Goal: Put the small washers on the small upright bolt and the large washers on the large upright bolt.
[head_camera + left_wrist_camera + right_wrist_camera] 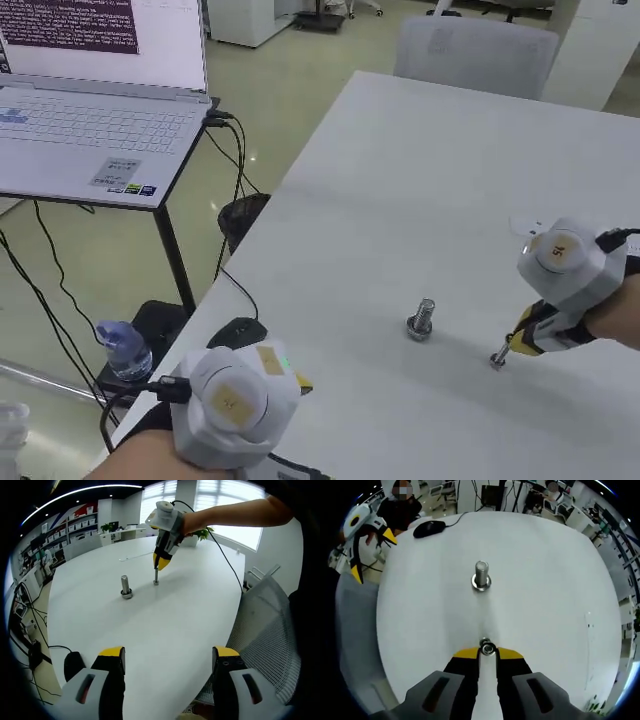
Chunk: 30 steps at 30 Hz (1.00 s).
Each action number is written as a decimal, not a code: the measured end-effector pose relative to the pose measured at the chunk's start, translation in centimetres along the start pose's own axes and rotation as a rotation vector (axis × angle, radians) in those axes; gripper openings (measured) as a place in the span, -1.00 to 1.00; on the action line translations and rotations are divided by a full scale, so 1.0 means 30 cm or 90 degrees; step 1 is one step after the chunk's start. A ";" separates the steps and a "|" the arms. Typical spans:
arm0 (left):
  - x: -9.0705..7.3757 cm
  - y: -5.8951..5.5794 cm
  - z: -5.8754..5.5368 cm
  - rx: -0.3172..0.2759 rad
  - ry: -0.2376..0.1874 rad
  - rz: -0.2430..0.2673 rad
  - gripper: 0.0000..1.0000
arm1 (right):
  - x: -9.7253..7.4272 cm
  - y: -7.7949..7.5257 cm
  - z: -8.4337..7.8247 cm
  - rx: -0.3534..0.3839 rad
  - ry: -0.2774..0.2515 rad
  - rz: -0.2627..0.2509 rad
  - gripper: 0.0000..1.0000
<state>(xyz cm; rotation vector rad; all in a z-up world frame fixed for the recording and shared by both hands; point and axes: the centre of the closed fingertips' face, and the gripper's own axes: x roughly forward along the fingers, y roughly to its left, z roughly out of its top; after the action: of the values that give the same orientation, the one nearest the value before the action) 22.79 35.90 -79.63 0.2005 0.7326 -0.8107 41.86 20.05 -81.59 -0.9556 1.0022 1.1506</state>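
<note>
The right gripper view looks straight down on the small bolt (487,647), a thin steel stud with a round bright top. It stands between the yellow tips of the right tool (487,654), whose jaws are drawn in to a narrow gap. I cannot tell whether they actually pinch the bolt. The left gripper view shows the same bolt side-on, upright, with that tool's tips at its top.

The large bolt (481,575) stands just beyond, a stubby, shiny cylinder with a wider ring at its foot, apart from the small one on the smooth white surface (545,580).

The left tool (169,652) has its black, yellow-capped jaws spread wide with nothing between them, held back near the surface's edge, well apart from both bolts.

The head view adds an open silver laptop (95,125) on a side stand, a plastic water bottle (125,350) below it, and a grey mesh chair (475,55) at the far side. A black mouse (237,332) lies on the near corner
</note>
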 end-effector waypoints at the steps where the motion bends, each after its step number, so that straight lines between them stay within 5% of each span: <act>1: 0.000 -0.001 0.000 0.000 0.000 0.000 0.40 | 0.002 0.000 -0.001 0.000 0.002 0.001 -0.74; 30: -0.019 -0.019 -0.055 -0.016 0.016 -0.002 0.34 | 0.151 0.018 -0.035 -0.026 0.047 0.028 -0.74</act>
<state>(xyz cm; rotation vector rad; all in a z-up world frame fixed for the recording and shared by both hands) 21.26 36.54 -80.43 0.1875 0.7665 -0.8023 41.72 20.32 -86.25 -1.0195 1.0659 1.1834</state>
